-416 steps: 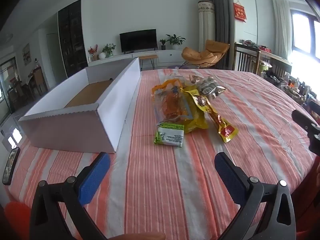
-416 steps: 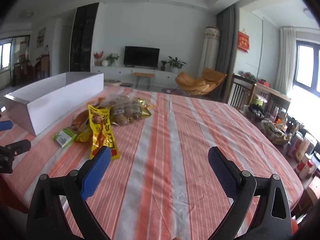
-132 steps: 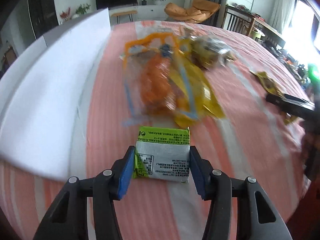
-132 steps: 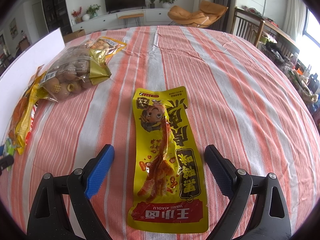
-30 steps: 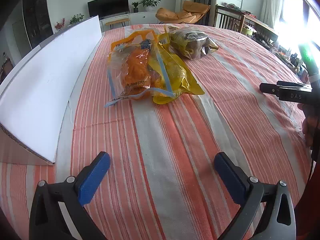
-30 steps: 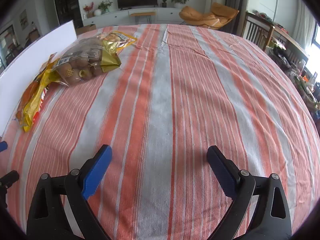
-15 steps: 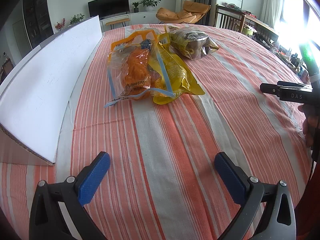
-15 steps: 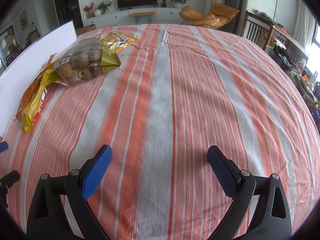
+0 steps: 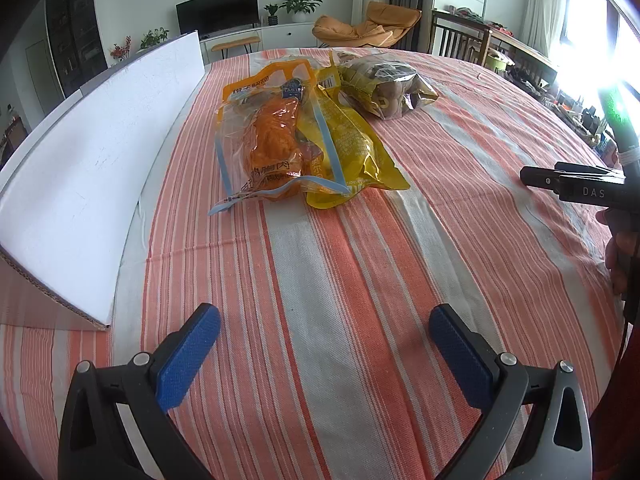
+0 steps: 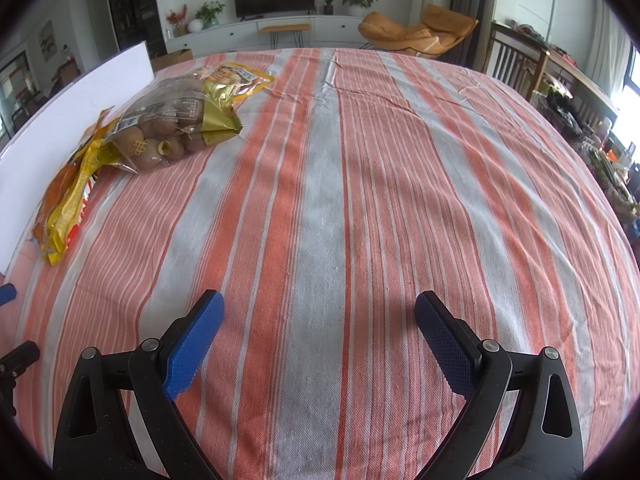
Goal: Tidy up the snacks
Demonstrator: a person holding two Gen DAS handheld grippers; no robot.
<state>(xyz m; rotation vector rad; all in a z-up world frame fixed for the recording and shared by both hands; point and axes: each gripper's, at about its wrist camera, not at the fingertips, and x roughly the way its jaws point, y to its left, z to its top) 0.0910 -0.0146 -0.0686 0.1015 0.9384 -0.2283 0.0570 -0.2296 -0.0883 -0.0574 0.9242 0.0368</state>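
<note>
Left wrist view: the left hand-held gripper (image 9: 324,330) hovers released over the bench (image 9: 360,280), its two black arms spread wide at the bottom of the frame, each tipped with a blue, finely textured pad (image 9: 188,356), and nothing lies between them. The bench wears a woven cloth of orange-red and grey-white stripes, lightly creased. Upper centre of the frame lies a clear, glossy pouch (image 9: 276,140) with blue edge strips and an orange, lumpy filling; it overlaps a flat yellow foil packet (image 9: 352,148) just to its right. Beyond them, toward the upper right, sits a crinkled transparent bag (image 9: 384,80) of round brown pieces with gold trim, touching the yellow packet's far end. Along the left edge runs a long white cardboard box (image 9: 100,152), its smooth wall upright and its corrugated brown core showing at the near corner; what it holds is hidden. At the right edge, the other tool's dark arm pokes into the frame.

Right wrist view: the right hand-held gripper (image 10: 318,322) is likewise released, blue pads apart above bare striped cloth. The same brown-filled bag (image 10: 172,132) sits at upper left, the yellow packet (image 10: 68,204) trailing below it beside the white box wall (image 10: 52,128).
</note>
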